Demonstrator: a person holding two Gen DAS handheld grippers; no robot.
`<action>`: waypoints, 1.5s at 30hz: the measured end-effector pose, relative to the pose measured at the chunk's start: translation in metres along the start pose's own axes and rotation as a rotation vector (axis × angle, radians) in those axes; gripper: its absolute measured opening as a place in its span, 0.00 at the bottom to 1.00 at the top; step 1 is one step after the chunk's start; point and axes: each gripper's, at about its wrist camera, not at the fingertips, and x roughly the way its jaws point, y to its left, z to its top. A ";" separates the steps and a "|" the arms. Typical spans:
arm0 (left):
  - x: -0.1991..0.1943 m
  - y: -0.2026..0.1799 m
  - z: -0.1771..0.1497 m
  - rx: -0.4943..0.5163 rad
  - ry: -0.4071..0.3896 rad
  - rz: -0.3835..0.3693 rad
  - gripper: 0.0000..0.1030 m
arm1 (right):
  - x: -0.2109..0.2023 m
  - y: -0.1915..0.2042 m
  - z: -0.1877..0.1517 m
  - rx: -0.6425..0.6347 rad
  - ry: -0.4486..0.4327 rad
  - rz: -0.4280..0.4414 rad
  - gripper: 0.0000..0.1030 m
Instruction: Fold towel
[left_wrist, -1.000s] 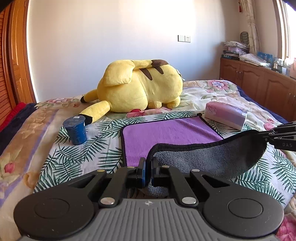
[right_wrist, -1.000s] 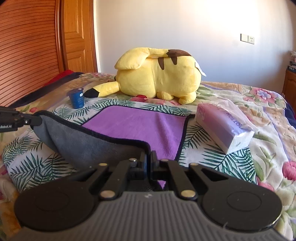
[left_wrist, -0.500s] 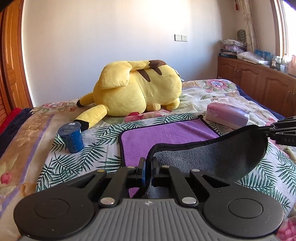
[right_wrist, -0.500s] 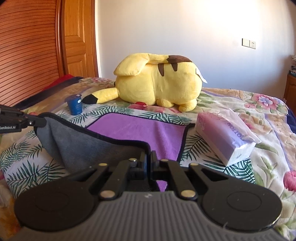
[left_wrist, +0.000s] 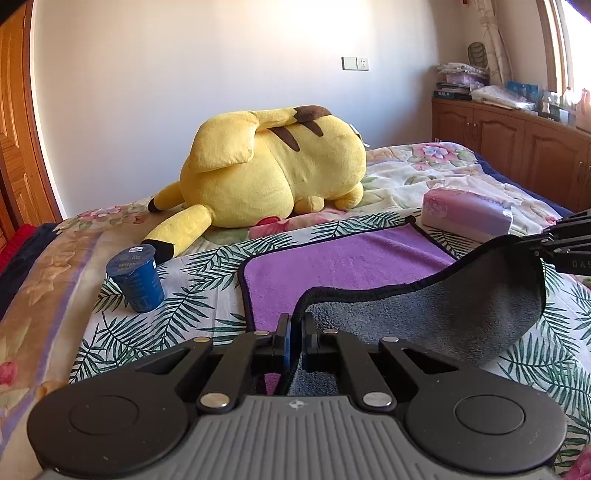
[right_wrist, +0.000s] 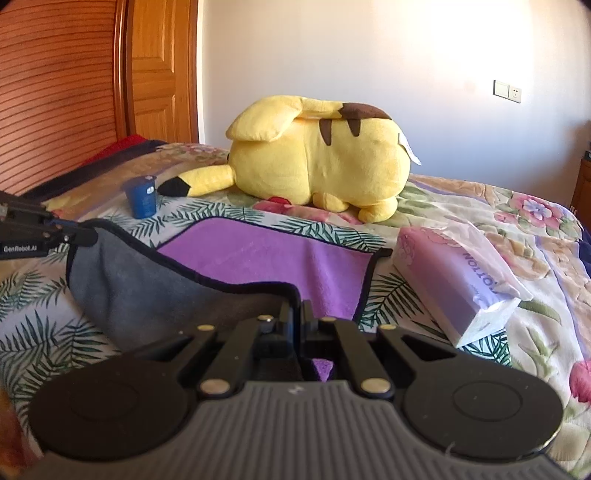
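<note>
A towel (left_wrist: 343, 258), purple on top and grey underneath with a black hem, lies on the bed. Its near edge is lifted so the grey underside (left_wrist: 443, 317) hangs between both grippers. My left gripper (left_wrist: 295, 332) is shut on the near left corner. My right gripper (right_wrist: 297, 317) is shut on the near right corner; it also shows in the left wrist view (left_wrist: 546, 247). The far half of the towel (right_wrist: 266, 254) lies flat on the bed. The left gripper shows at the left edge of the right wrist view (right_wrist: 85, 236).
A large yellow plush toy (left_wrist: 273, 166) lies beyond the towel. A blue cup (left_wrist: 136, 280) stands left of the towel. A pink tissue pack (right_wrist: 454, 280) lies to its right. Wooden cabinets (left_wrist: 517, 147) line the right wall, a wooden door (right_wrist: 159, 70) the left.
Both grippers have lifted the towel's near edge higher and carried it forward towards the plush toy. The grey underside shows more and less purple is uncovered.
</note>
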 end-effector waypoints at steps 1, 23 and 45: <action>0.001 0.000 0.001 -0.001 0.000 0.000 0.00 | 0.001 0.000 0.000 0.000 0.002 0.000 0.03; 0.005 0.005 0.052 0.027 -0.054 -0.040 0.00 | -0.008 -0.004 0.024 -0.002 -0.067 0.000 0.03; 0.067 0.019 0.067 0.019 -0.042 -0.002 0.00 | 0.029 -0.012 0.043 -0.111 -0.129 -0.034 0.03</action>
